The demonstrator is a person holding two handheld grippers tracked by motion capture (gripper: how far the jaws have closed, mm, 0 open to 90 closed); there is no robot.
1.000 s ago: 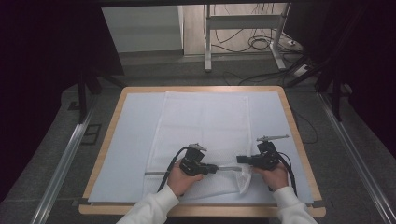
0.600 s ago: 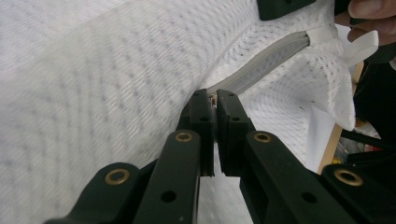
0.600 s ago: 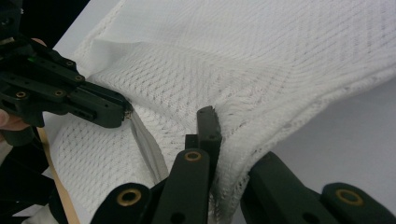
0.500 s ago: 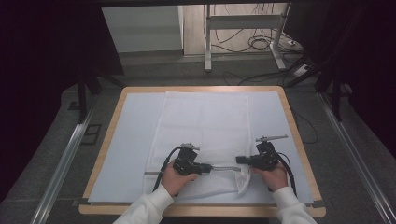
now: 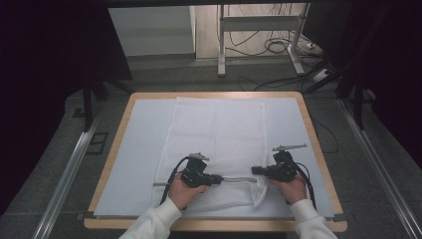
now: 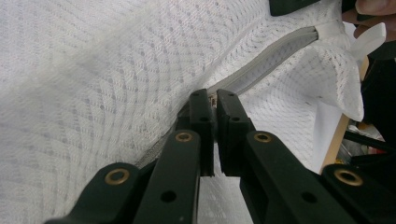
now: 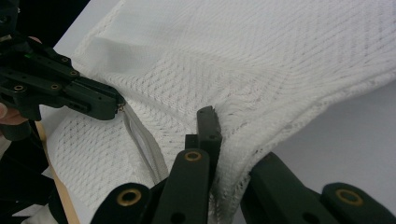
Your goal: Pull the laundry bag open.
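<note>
So the thing being worked on is a white mesh laundry bag (image 5: 219,144), see-through netting with a diamond weave and a grey zipper (image 5: 239,179) running along its near edge. It lies mostly flat on the pale sheet (image 5: 139,149) covering the desk (image 5: 311,144), stretching from the far side of the sheet down to the near edge, and its near right corner is bunched up and lifted a bit.

The left gripper (image 5: 216,179) sits at the bag's near edge, roughly mid-width, jaws squeezed together on a small metal bit of the zipper (looks like the zipper pull (image 6: 214,100), tiny, so hard to be certain). In the left gripper view the grey zipper tape runs away from the jaw tips toward the puckered corner.

The right gripper (image 5: 255,171) is at that near right corner, pointing back toward the left one, with the zipper stretched between the two. Its jaws are clamped on a fold of the mesh (image 7: 233,154), which drapes over them in the right gripper view.
</note>
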